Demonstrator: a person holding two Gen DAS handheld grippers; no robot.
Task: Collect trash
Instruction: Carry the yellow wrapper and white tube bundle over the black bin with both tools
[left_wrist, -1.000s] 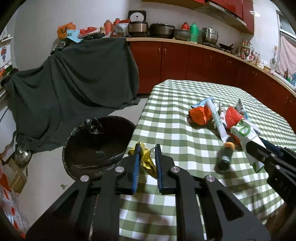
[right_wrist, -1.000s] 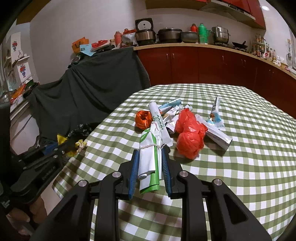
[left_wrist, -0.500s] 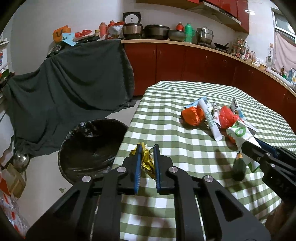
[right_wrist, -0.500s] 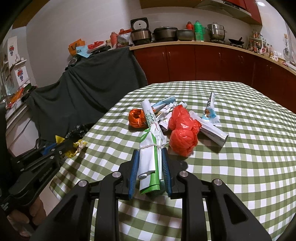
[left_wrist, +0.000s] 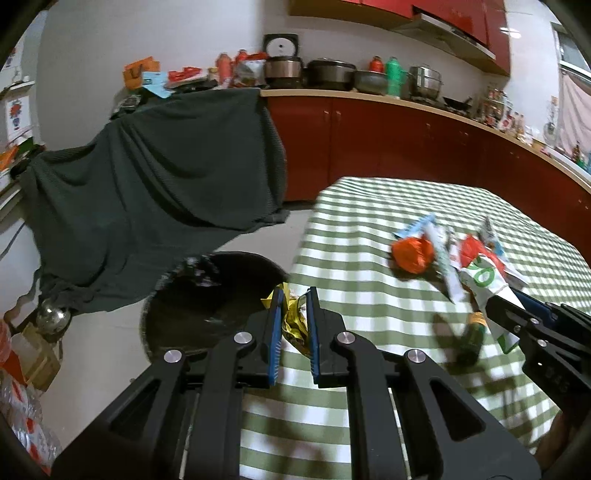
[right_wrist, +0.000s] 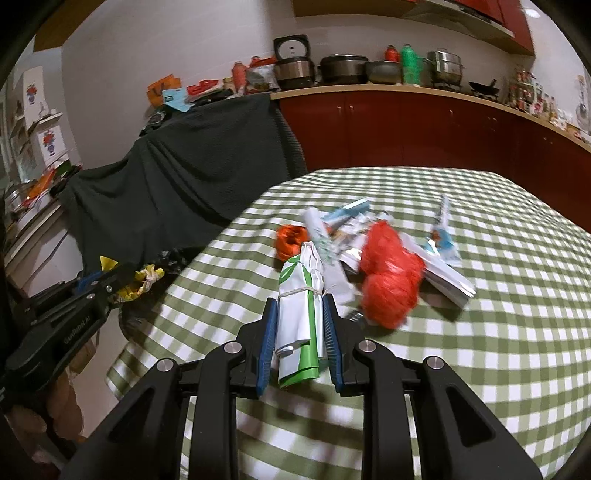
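Observation:
My left gripper (left_wrist: 293, 301) is shut on a crumpled yellow wrapper (left_wrist: 293, 325) and holds it at the table's left edge, beside the black-lined trash bin (left_wrist: 207, 306) on the floor. My right gripper (right_wrist: 300, 308) is shut on a rolled white and green packet (right_wrist: 301, 295) tied with a band, above the checked tablecloth (right_wrist: 480, 332). More trash lies ahead on the table: red plastic bags (right_wrist: 391, 280), an orange bag (right_wrist: 290, 240) and several foil wrappers (right_wrist: 439, 254). A small dark bottle (left_wrist: 471, 332) stands under the right gripper.
A dark cloth (left_wrist: 155, 184) drapes over furniture behind the bin. Red kitchen cabinets (left_wrist: 406, 147) with pots on the counter run along the back. Boxes and a metal pot (left_wrist: 50, 319) sit on the floor at far left.
Both grippers have moved left, holding their items. The left gripper with the yellow wrapper is now closer to the bin. The right gripper has lifted its packet off the table pile.

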